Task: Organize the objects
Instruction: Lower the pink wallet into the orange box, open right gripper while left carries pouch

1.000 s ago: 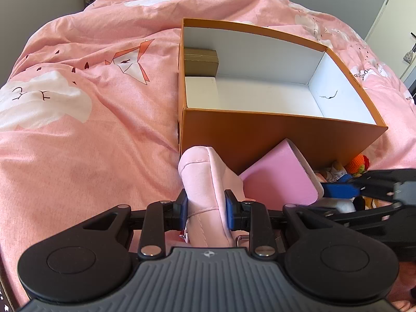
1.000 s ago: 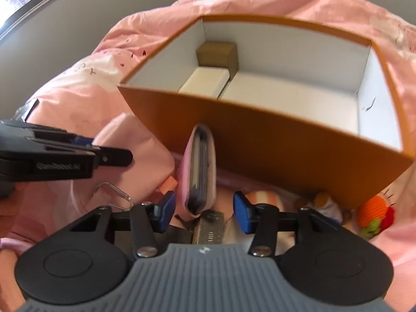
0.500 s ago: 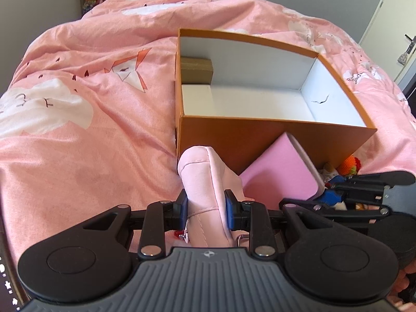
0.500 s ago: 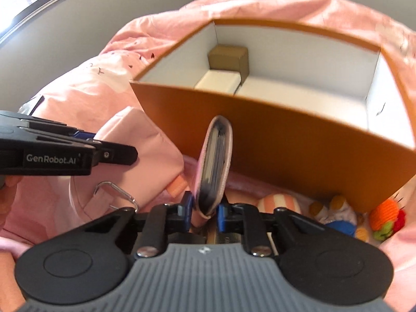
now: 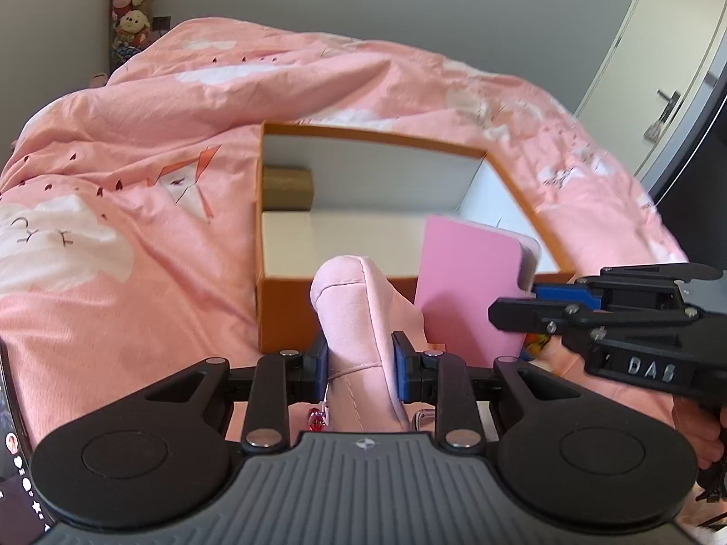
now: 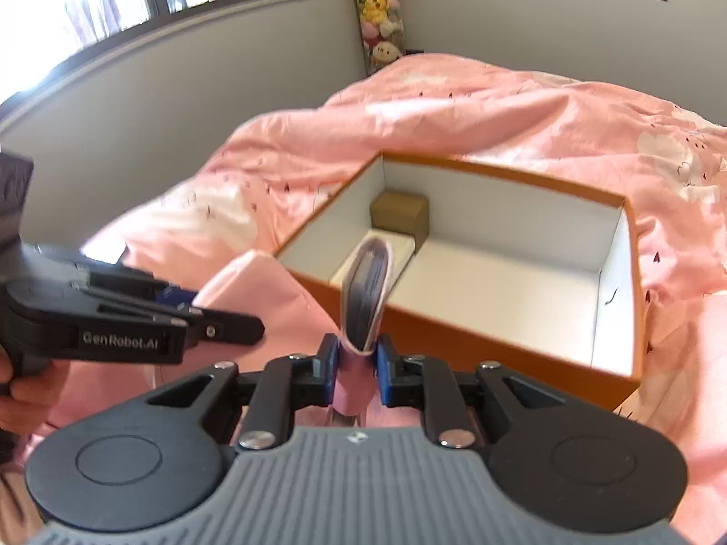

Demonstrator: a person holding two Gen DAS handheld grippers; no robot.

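while over box [image 6: 477, 349], wallet [image 6: 368, 290] gripped

Each gripper was built of black plastic around a ribbed grey housing, flanked by two round black discs. Silver screws were set into the linkage bars. The fingers [image 5: 404, 365] of the left gripper [image 5: 360, 363] were tipped with blue pads, like those of the right gripper [image 6: 357, 365]. White lettering was printed along one side.

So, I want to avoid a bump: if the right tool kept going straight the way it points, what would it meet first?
Probably the near wall of the orange box, which the held pink notebook would touch first; depth is unclear.
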